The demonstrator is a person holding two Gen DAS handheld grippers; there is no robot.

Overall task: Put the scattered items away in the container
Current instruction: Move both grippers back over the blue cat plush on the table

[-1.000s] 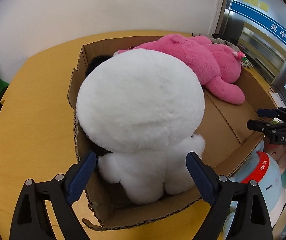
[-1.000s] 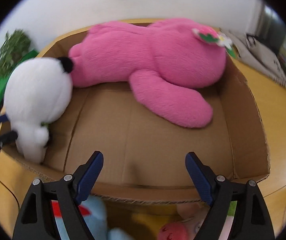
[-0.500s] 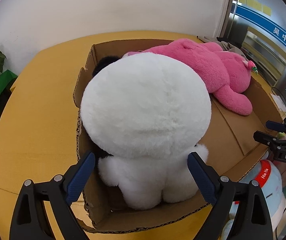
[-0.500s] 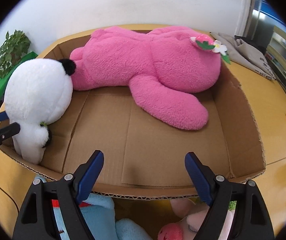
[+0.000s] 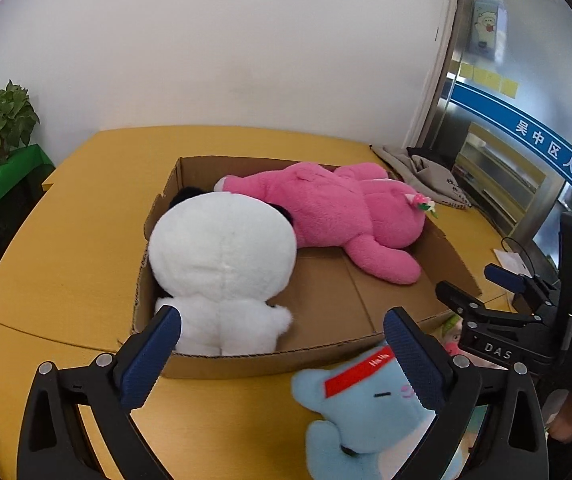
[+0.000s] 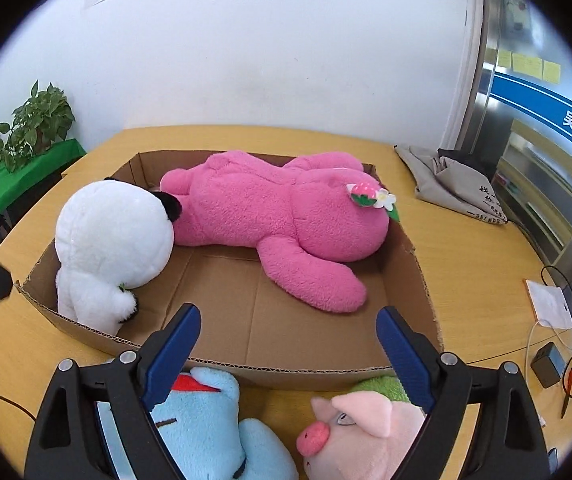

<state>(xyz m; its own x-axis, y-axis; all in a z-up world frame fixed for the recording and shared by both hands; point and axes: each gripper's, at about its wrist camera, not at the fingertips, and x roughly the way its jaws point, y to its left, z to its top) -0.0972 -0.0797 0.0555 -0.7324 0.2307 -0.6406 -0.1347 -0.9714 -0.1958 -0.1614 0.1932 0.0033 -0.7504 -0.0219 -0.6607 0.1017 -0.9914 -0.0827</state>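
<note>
We have pulled back from the white plush [image 5: 222, 256], now in the box [image 5: 246, 362], both jaws apart for the blue plush [image 5: 369, 404].

A plain white wall [image 6: 270, 52] rises behind the rounded yellow wooden table [image 6: 469, 248]. Far left, a leafy green potted plant [image 6: 42, 124] stands on a green-covered ledge [image 6: 18, 188]; right, a steel-framed glass door [image 6: 541, 152].

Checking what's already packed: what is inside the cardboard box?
Inside the cardboard box: a white plush at its left end and a pink plush along the back. Bare floor in front; whatever lies beneath the toys is hidden.
</note>
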